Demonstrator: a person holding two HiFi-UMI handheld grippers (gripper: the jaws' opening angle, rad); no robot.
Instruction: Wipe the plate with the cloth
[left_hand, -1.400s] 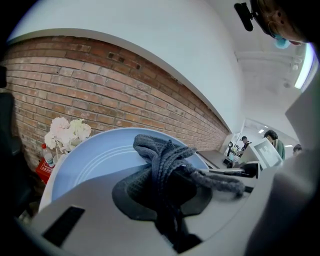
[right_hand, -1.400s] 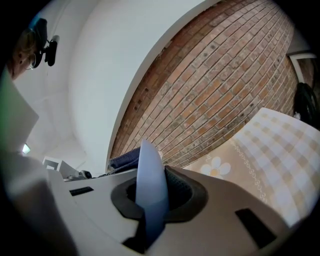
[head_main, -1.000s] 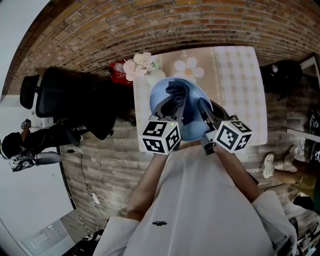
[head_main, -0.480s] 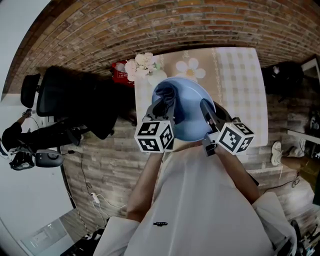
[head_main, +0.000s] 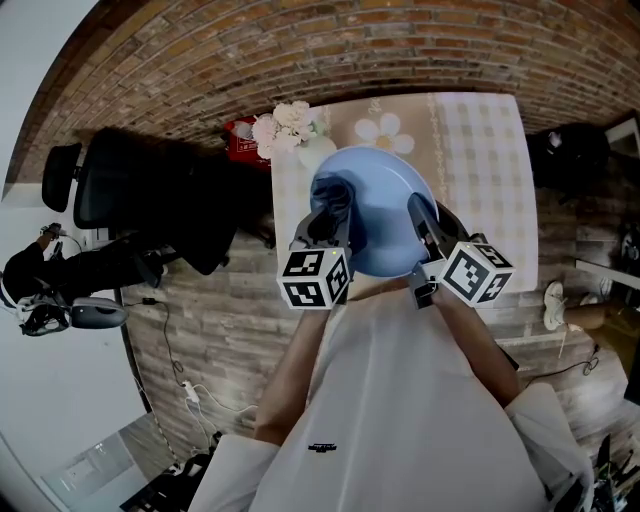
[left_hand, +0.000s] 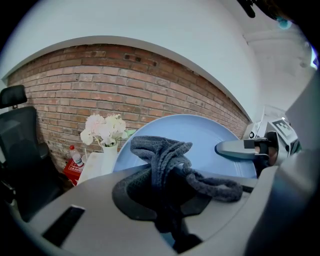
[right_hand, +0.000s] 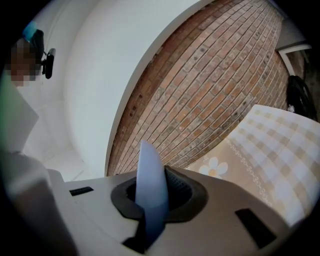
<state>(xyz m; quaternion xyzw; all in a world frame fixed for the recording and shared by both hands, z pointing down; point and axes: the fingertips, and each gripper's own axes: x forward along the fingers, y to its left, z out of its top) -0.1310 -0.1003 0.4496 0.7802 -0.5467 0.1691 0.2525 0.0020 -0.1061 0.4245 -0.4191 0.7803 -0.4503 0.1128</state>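
A light blue plate (head_main: 385, 215) is held up on edge over the table. My right gripper (head_main: 414, 216) is shut on its right rim, and in the right gripper view the plate's edge (right_hand: 150, 192) stands clamped between the jaws. My left gripper (head_main: 328, 214) is shut on a dark grey cloth (head_main: 335, 196), which is bunched against the left side of the plate's face. In the left gripper view the cloth (left_hand: 167, 162) spills over the jaws in front of the plate (left_hand: 205, 137), with the right gripper (left_hand: 245, 148) at the far rim.
Below the plate is a table with a beige checked tablecloth (head_main: 480, 150) printed with a daisy. A white vase of pale flowers (head_main: 290, 125) stands at its far left corner, and a red bag (head_main: 238, 140) is beside it. A black office chair (head_main: 130, 195) is to the left, and a brick wall behind.
The left gripper has slid the cloth from the plate's middle toward its left side. The plate and right gripper have shifted slightly.
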